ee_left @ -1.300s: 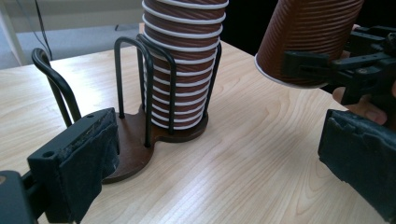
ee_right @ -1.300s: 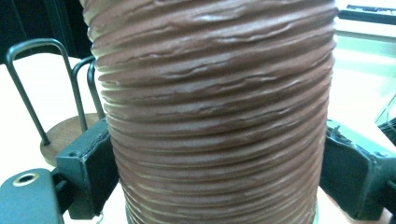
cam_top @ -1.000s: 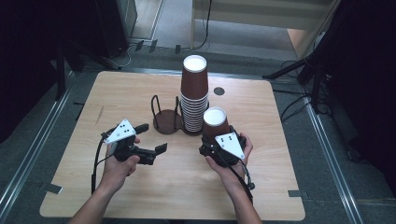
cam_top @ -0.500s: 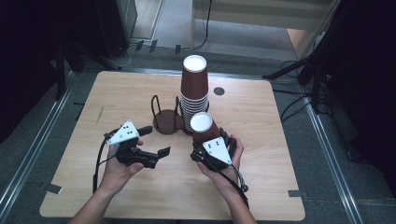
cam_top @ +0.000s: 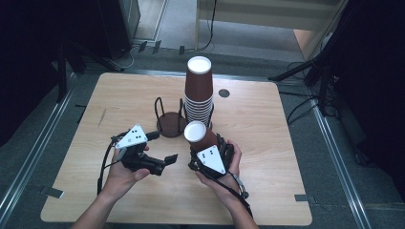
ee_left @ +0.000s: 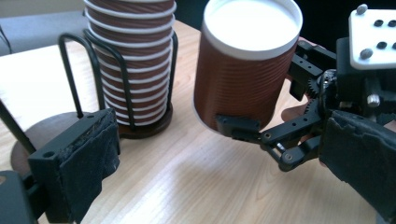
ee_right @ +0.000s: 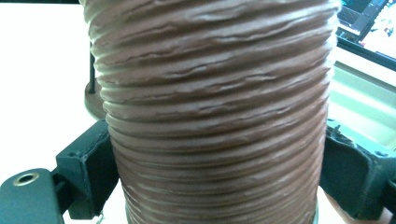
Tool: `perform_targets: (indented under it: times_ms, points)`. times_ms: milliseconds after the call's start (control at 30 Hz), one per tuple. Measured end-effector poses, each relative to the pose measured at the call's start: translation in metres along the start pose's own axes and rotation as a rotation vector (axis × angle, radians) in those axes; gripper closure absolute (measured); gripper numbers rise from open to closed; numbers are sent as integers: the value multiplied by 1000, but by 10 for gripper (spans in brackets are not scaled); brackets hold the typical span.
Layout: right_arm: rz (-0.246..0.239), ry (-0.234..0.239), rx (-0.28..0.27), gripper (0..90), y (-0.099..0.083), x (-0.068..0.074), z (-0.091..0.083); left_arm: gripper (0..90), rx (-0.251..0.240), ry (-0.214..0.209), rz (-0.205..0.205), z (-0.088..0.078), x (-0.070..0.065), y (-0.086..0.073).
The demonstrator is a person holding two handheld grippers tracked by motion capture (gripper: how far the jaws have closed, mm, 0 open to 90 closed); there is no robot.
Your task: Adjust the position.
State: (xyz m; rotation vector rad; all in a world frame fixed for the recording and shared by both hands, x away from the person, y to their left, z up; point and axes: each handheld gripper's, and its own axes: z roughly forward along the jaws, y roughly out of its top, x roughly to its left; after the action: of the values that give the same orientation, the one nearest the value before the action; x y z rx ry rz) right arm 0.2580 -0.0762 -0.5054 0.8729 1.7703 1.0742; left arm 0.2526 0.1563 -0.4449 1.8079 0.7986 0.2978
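right tool (cam_top: 206, 151) clamped on ribbed brown cup (cam_top: 199, 137), upside down, above table's near middle | left tool (cam_top: 160, 163) jaws apart, empty | risk: squeeze may crush cup; swing may topple cup stack (cam_top: 198, 98) in wire holder (cam_top: 167, 119)

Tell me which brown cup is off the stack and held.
The single brown cup nearest the person: the right gripper is clamped around its ribbed wall, bottom up. The other cups sit nested in the stack in the wire holder behind it.
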Motion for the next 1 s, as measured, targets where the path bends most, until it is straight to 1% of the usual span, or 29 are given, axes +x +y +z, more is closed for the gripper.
perform_targets:
  times_ms: [100,233,333,500,567,667,867,1000]
  points:
    - [-31,4,0,99,-2,4,0,0,7,-1,11,1,-2,1]
    - [-71,3,-4,99,-4,8,-1,7,19,5,11,4,-3,1]
    - [-100,7,-18,99,-5,10,-3,7,30,-6,14,6,-4,1]
    - [-132,11,-31,100,-5,13,-5,7,38,-18,25,8,-8,2]
    - [-152,10,-34,99,-5,15,-5,29,41,-14,31,9,-9,2]
    - [-174,17,-42,100,-6,18,-6,37,52,-15,35,10,-10,2]
    - [-205,34,-53,99,-6,24,-6,55,61,-12,31,11,-10,1]
    - [-218,50,-59,99,-6,28,-8,72,70,-27,35,11,-11,2]
